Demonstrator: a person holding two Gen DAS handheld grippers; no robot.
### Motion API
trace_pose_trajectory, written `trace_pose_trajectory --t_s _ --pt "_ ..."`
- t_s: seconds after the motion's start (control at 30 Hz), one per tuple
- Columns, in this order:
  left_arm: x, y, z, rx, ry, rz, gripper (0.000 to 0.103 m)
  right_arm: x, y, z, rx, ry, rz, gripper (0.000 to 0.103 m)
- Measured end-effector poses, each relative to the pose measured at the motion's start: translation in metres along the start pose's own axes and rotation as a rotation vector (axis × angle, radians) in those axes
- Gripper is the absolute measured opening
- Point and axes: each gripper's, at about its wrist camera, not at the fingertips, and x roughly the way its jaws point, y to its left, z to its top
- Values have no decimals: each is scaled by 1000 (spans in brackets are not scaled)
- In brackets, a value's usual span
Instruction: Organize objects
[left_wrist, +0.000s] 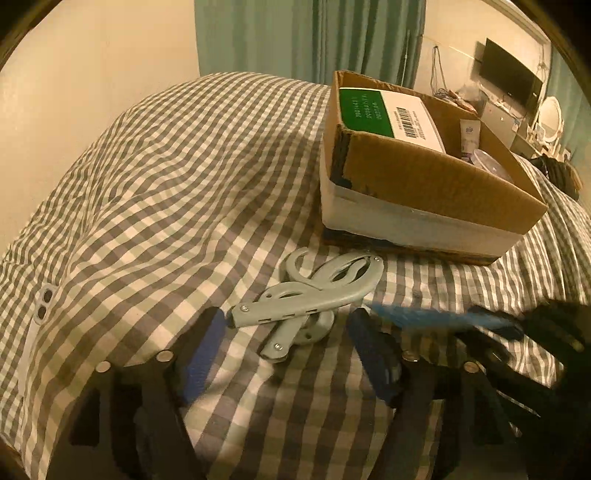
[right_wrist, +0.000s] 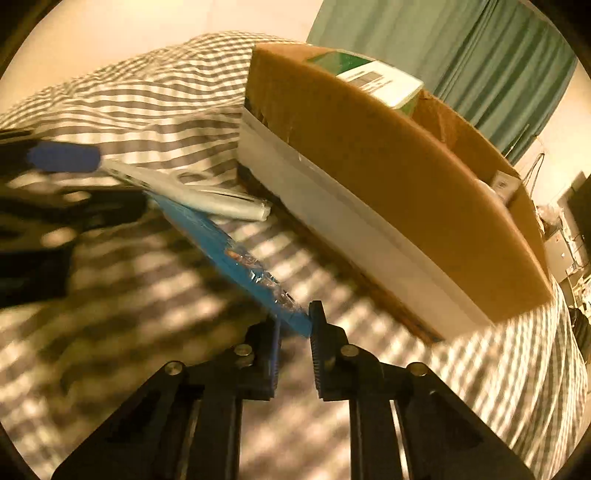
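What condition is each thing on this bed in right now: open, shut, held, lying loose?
Left tongs: open, empty, either side of the folded hanger's near end.
Right tongs: shut on the blue packet.
Blue packet: held by one end, off the bedcover.
Folded hanger: collapsed, lying loose on the bedcover.
Cardboard box: open-topped, things inside.

One cardboard box (left_wrist: 424, 177), one grey folding hanger (left_wrist: 314, 299), one blue packet (right_wrist: 236, 254).

Black claw (right_wrist: 295, 332) arms, silver screws, blue ribbed pads (left_wrist: 207, 347).
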Motion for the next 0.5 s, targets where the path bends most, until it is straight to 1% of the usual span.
trace_pose_trajectory --t_s 0.13,0.2,0.27,0.33,0.4,0.43,0.47,0.5 --pt "7 -9 4 22 9 1 83 -37 -12 -26 76 -8 56 13" --pt "14 -16 8 41 15 15 86 -52 -26 -39 154 -8 76 13" --pt "25 -24 16 60 19 41 88 -60 -35 -50 231 4 64 13" --pt "36 -30 22 62 17 62 93 -56 -48 -61 327 38 31 13" --pt "45 -33 25 67 18 33 93 -52 -69 -77 427 79 29 13" --pt "50 -36 26 74 26 21 93 -52 -74 -81 458 90 34 13" --pt "51 -37 25 80 28 26 94 -50 -77 -83 475 96 38 13" --pt "51 -39 23 92 23 34 94 -44 -78 -74 477 96 42 13"
